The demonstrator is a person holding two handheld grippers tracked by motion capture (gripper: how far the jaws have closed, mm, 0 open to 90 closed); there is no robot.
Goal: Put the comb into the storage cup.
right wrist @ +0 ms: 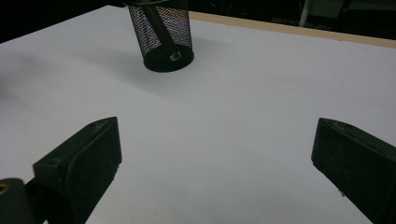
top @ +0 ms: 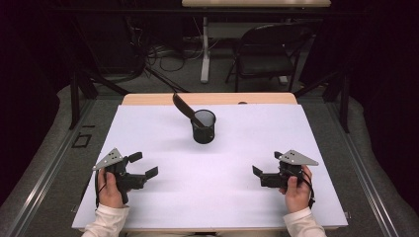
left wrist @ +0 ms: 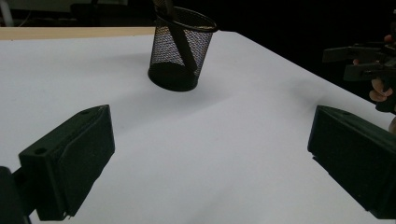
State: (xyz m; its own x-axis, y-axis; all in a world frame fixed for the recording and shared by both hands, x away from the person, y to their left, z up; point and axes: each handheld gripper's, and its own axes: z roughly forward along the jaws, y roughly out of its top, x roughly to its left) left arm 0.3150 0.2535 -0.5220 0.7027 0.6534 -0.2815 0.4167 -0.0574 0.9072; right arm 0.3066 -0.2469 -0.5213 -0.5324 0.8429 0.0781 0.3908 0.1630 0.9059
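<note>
A black mesh cup [top: 203, 127] stands upright on the white table [top: 257, 123], a little behind the centre. A dark flat tool [top: 184, 107] leans out of it toward the back left. My left gripper [top: 143, 164] rests near the front left, held by a hand, open and holding nothing. My right gripper [top: 267, 164] is at the front right, also open and holding nothing. In the left gripper view the cup [left wrist: 180, 51] is ahead of the wide-apart jaws of my left gripper [left wrist: 210, 154], with the other gripper [left wrist: 364, 60] at far right. The right gripper view shows the cup [right wrist: 162, 37] beyond my right gripper [right wrist: 215, 158].
A bare wooden strip [top: 207, 98] runs along the table's far edge. Beyond it stand a black folding chair [top: 269, 49], a white table leg [top: 205, 49] and cables on the floor. White surface lies between both grippers and the cup.
</note>
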